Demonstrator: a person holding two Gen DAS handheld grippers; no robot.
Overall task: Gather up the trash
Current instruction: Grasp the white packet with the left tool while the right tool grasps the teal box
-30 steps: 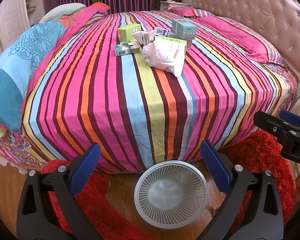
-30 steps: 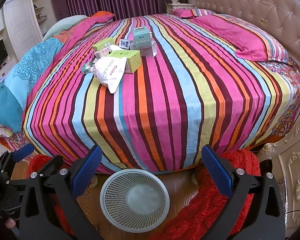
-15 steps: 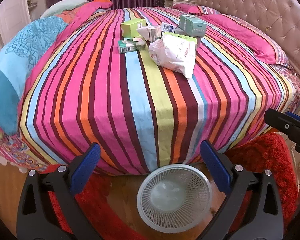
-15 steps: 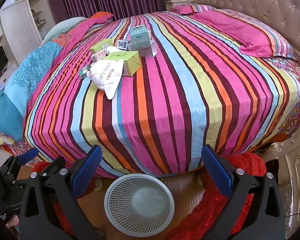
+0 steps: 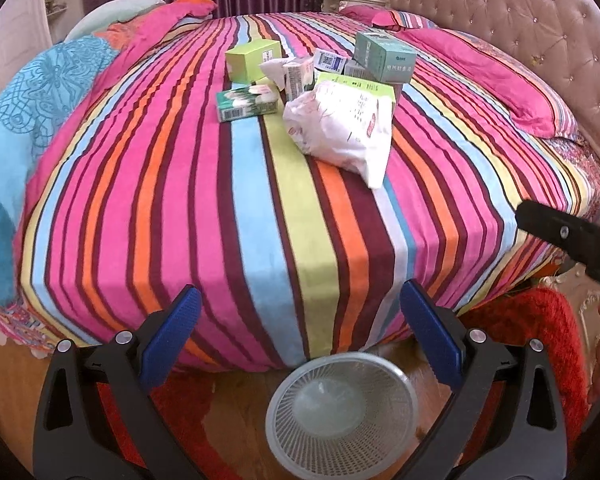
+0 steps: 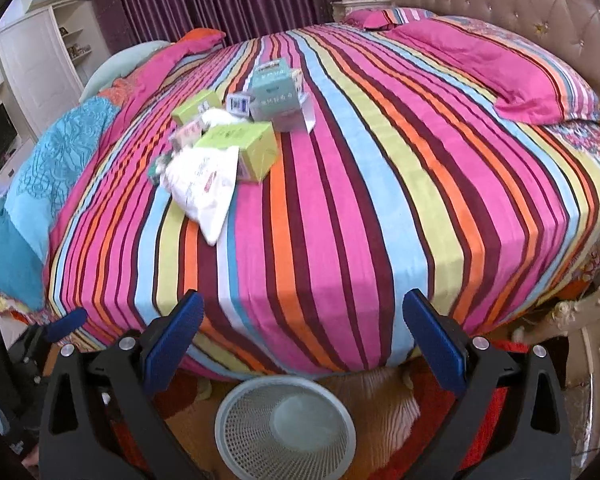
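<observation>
While a round bed (image 5: 228, 184) under a striped cover fills most of both views, its tufted headboard (image 5: 532, 12) curves along the right side and a pink pillow (image 6: 496, 68) lies near it. At the foot of the bed a white mesh wastebasket (image 5: 342, 412) stands on the wooden floor, flanked by a red rug (image 5: 548, 328), and nothing shows inside it. The trash sits in one cluster on top of the bed, well apart from the basket: a crumpled white plastic bag (image 5: 344, 124) nearest the foot, a large green box (image 6: 244, 148) touching it, a teal box (image 5: 384, 56) stacked on other packaging behind, a lime box (image 5: 252, 58) to the left, and a flat green-and-white packet (image 5: 246, 104) in front of that. The left gripper (image 5: 300, 332) hangs over the bed's edge with its blue pads spread wide and nothing between them; the right gripper (image 6: 300, 332) is likewise spread wide and holds nothing.
</observation>
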